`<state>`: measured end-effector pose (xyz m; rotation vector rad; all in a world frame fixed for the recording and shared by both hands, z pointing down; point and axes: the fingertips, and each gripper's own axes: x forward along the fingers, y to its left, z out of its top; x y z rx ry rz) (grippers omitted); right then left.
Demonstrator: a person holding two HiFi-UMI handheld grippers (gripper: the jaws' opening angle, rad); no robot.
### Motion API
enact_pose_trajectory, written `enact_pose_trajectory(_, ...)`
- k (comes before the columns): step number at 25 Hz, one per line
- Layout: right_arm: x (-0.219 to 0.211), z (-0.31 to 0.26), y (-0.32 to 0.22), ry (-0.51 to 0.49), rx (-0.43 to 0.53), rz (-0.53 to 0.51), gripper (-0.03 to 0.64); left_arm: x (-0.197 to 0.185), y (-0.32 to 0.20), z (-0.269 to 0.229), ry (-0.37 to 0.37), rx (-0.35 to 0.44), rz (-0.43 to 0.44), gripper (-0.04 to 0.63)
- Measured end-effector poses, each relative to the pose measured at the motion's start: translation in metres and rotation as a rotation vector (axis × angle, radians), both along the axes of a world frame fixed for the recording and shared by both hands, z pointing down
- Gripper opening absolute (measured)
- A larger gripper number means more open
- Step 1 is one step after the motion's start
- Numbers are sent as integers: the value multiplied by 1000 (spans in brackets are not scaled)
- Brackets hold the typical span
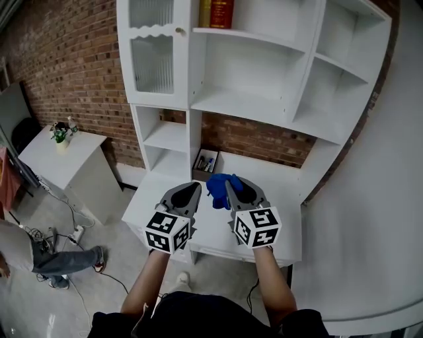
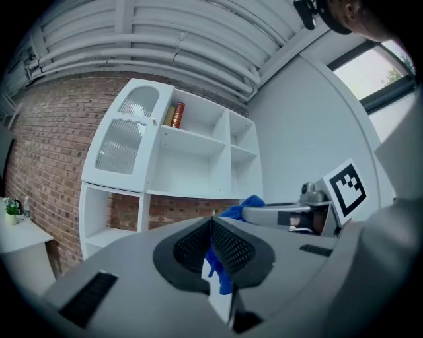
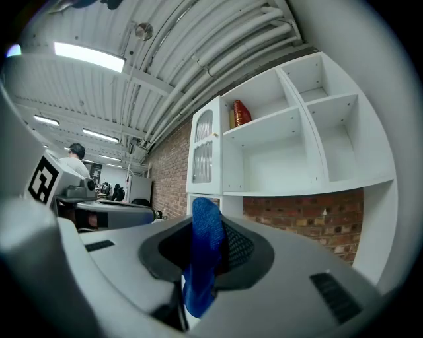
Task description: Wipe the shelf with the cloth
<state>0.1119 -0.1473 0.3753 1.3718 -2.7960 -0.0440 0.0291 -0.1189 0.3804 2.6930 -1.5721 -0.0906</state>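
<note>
A blue cloth [image 1: 217, 187] hangs from my right gripper [image 1: 232, 182], which is shut on it; in the right gripper view the cloth [image 3: 203, 254] stands pinched between the mesh pads. My left gripper [image 1: 192, 188] sits beside it on the left, jaws shut tip to tip [image 2: 211, 220], with a sliver of blue showing low in the gap behind them. Both grippers hover over the white desk top [image 1: 281, 191], below the white shelf unit [image 1: 246, 104]. From the left gripper view the cloth [image 2: 243, 204] shows at the tip of the right gripper.
Two books [image 1: 217, 12] stand on the top shelf beside a glass-door cabinet [image 1: 153, 63]. A small box of pens [image 1: 205, 163] sits at the back of the desk. A side table with a plant [image 1: 61, 134] is at left; a person's leg [image 1: 56, 259] and cables lie on the floor.
</note>
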Motion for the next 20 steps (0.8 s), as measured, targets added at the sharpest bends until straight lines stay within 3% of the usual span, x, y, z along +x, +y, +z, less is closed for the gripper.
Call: enact_pose_trajectory(20,-24,4,7,-7,-8,-21,84,-25,8,6,-11,-27,3,17)
